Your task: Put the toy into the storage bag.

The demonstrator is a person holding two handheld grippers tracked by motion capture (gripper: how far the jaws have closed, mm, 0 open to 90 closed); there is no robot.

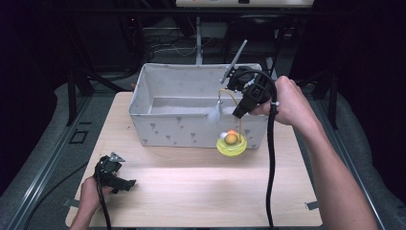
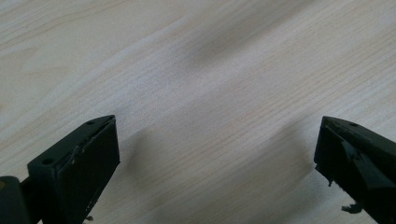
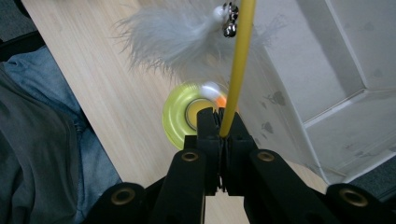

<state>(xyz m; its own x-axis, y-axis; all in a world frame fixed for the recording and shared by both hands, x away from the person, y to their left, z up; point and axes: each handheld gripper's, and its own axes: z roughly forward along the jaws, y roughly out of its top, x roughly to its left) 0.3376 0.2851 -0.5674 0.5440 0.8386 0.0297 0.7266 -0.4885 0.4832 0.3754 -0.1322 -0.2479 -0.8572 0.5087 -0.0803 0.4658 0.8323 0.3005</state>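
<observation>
At the worktop's [image 1: 191,191] near-left corner your left tongs [image 1: 125,182] sit low over bare wood, jaws wide apart with nothing between them; the left gripper view gives just wood grain between the two black jaws [image 2: 217,154]. Over the far-right part of the worktop your right tongs [image 1: 238,111] are raised above the front-right corner of the grey fabric bin [image 1: 163,125], jaws pressed together on the yellow wand [image 3: 237,65] of a cat teaser toy. The right gripper view has the wand running up from between the closed jaws [image 3: 223,128]. A grey-white feather tuft [image 3: 173,39] with a small metal bell [image 3: 229,21] hangs beside the wand near its upper part. In the high view the feather [image 1: 214,114] dangles in front of the bin's front wall. The toy's round yellow-green base [image 1: 231,144] sits against the bin's front wall near its right corner; you cannot tell whether it touches the worktop. An orange ball [image 1: 231,138] is in its middle. The bin stands along the worktop's far edge, open-topped, inside looks bare.
</observation>
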